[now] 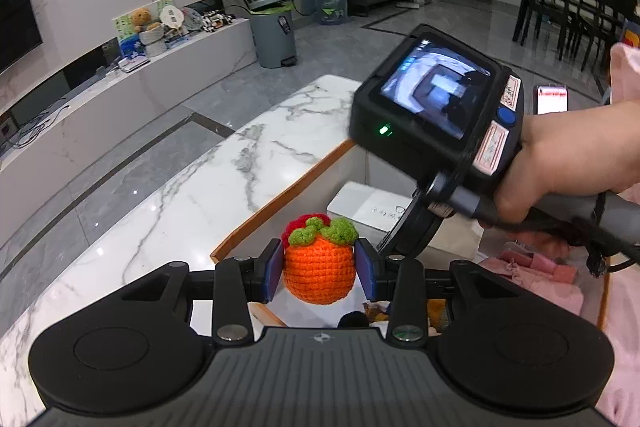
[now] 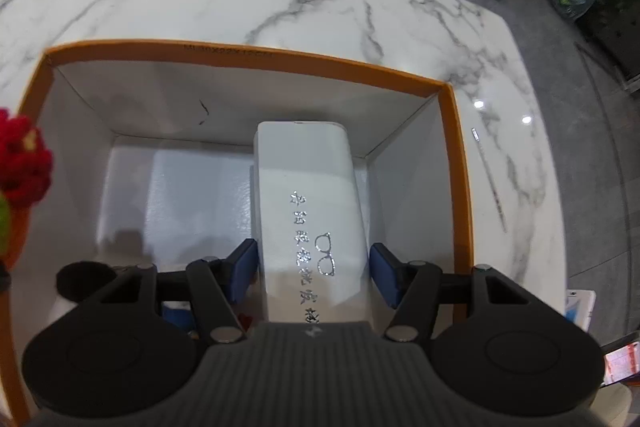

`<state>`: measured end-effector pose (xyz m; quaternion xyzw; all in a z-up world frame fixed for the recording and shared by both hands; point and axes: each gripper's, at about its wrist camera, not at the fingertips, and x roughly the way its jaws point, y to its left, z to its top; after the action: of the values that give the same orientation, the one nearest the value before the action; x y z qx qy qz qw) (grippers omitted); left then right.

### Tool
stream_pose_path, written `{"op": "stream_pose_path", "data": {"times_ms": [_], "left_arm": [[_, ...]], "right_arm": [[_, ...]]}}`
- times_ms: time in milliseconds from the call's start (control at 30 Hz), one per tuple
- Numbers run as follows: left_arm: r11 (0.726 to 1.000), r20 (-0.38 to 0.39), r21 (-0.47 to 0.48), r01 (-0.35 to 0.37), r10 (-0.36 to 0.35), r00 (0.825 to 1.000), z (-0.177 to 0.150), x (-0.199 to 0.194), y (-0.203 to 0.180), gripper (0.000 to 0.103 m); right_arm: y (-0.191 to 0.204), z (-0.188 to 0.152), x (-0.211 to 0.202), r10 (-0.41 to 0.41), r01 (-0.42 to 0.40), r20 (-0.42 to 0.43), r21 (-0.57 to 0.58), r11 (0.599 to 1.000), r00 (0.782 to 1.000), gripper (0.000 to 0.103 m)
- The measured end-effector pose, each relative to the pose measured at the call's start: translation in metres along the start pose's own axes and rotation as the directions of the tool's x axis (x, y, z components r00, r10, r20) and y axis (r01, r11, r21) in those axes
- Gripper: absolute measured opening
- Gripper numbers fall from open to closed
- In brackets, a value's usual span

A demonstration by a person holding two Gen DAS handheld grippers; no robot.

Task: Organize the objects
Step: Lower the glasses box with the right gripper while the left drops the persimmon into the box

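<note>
My left gripper (image 1: 319,269) is shut on an orange crocheted fruit (image 1: 319,273) with a green top, held above the near edge of the orange-rimmed white box (image 1: 280,193). A red crocheted piece (image 1: 306,221) shows just behind the fruit. My right gripper (image 2: 314,273) is inside the box (image 2: 248,61), its blue pads on both sides of a white glasses case (image 2: 308,211) with silver lettering. The case also shows in the left wrist view (image 1: 366,205). The red piece (image 2: 22,159) shows at the left edge of the right wrist view.
The box sits on a white marble table (image 1: 192,195). Pink items (image 1: 532,267) lie right of the box. A phone (image 1: 552,99) stands at the far right. A grey bin (image 1: 274,27) and a TV bench (image 1: 120,83) stand on the floor beyond.
</note>
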<state>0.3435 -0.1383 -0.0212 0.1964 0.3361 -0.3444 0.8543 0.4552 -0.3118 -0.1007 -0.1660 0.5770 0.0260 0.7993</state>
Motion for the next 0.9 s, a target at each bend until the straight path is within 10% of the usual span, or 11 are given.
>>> {"op": "stream_pose_path", "data": {"times_ms": [567,900], "left_arm": [[0.995,-0.074,0.1,-0.003,0.01,0.997,0.0,0.017,-0.014,0.045],[0.986,-0.188,0.166,-0.009,0.04,0.981,0.006,0.052,-0.02,0.045]], "right_arm": [[-0.003,0.003,-0.004,-0.011,0.01,-0.009,-0.055,0.998,1.0,0.063],[-0.028,-0.018,-0.043,0.046,-0.031,0.13,-0.118,0.993,0.99,0.065]]}}
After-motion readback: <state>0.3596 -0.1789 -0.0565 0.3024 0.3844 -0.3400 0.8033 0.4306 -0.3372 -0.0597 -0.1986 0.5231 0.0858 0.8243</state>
